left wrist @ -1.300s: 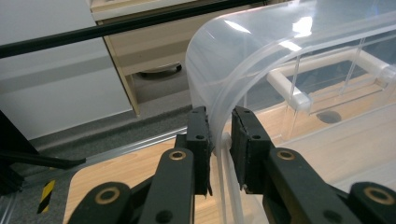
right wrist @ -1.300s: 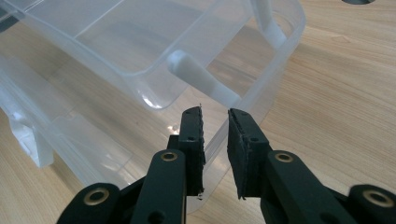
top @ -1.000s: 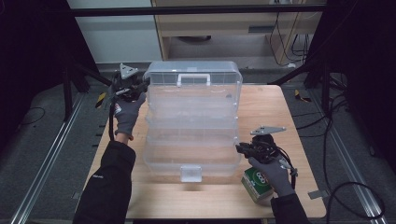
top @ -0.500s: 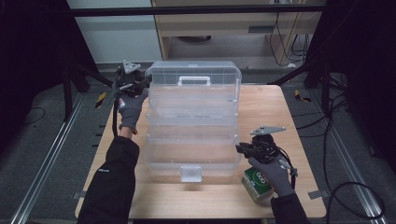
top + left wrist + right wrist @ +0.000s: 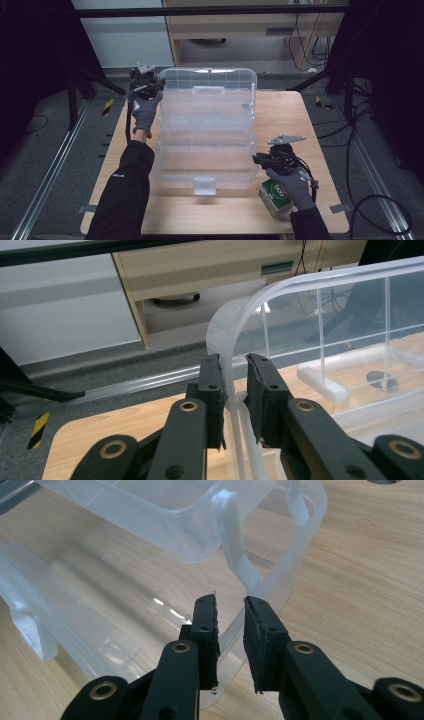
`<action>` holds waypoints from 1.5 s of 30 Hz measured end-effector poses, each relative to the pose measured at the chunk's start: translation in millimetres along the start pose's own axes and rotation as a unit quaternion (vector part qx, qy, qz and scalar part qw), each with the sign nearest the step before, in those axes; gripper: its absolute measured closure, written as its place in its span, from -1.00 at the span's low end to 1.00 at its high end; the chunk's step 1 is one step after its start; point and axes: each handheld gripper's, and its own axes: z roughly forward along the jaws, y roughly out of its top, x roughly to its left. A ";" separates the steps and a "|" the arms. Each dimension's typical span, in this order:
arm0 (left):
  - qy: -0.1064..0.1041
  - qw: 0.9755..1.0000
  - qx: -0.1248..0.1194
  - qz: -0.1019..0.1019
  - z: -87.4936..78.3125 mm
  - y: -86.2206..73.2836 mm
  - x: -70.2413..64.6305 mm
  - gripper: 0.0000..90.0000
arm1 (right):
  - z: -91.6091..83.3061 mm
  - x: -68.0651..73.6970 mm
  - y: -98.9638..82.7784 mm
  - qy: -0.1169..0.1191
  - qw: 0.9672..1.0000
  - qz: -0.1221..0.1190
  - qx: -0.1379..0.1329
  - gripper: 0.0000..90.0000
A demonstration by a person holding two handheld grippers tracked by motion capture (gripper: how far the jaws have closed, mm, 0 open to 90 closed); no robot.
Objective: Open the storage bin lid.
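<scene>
Organizer box (image 5: 207, 132), clear plastic and tiered, lies opened across the bench (image 5: 280, 112), its long axis running away from the person. Its raised lid (image 5: 207, 80) stands at the far end, and the left hand-held gripper (image 5: 150, 89) sits at that lid's far left corner, jaws straddling the rim (image 5: 232, 365) and clamped on it as far as the left gripper view shows. The right hand-held gripper (image 5: 260, 160) is at the near right corner of the base tray, jaws narrowly parted over its wall (image 5: 227, 640); contact there is unclear. Since a second ago the left hand has carried the lid corner farther from the person; the right has not shifted. Green tin (image 5: 275, 197) lies under the right hand.
</scene>
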 end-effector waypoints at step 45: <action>0.002 0.999 0.052 -0.012 43.2 -0.3 15.7 0.66 | 0.5 0.8 1.6 -0.002 1.000 -0.007 0.004 0.69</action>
